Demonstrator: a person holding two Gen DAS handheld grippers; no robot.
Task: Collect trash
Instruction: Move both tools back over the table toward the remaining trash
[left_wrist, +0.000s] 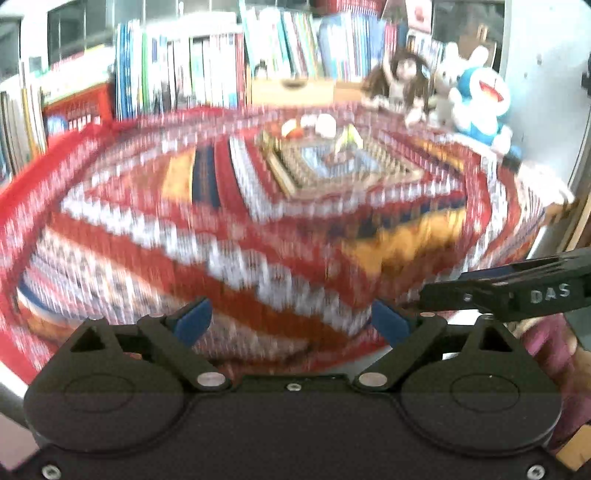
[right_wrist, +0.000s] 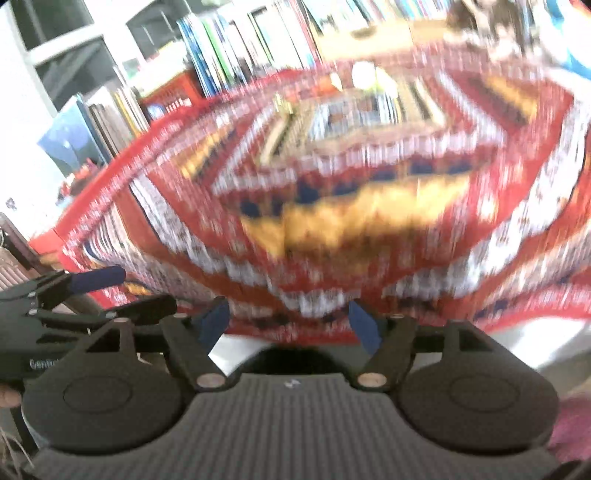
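Observation:
Both views are motion-blurred. A table with a red patterned cloth (left_wrist: 258, 221) fills both views (right_wrist: 369, 221). Small bits of trash (left_wrist: 317, 129) lie near its far middle: white crumpled pieces, a red-orange piece and a yellow peel-like piece; they show in the right wrist view (right_wrist: 365, 75) as blurred white and yellow blobs. My left gripper (left_wrist: 291, 317) is open and empty, near the table's front edge. My right gripper (right_wrist: 290, 321) is open and empty, also at the front edge. The right gripper shows at the right of the left wrist view (left_wrist: 517, 291), and the left gripper at the left of the right wrist view (right_wrist: 85, 295).
Shelves of books (left_wrist: 221, 66) stand behind the table. A doll (left_wrist: 402, 81), a white rabbit toy (left_wrist: 447, 77) and a blue cat toy (left_wrist: 484, 107) sit at the table's far right corner. A cardboard box (left_wrist: 295, 92) stands at the far edge.

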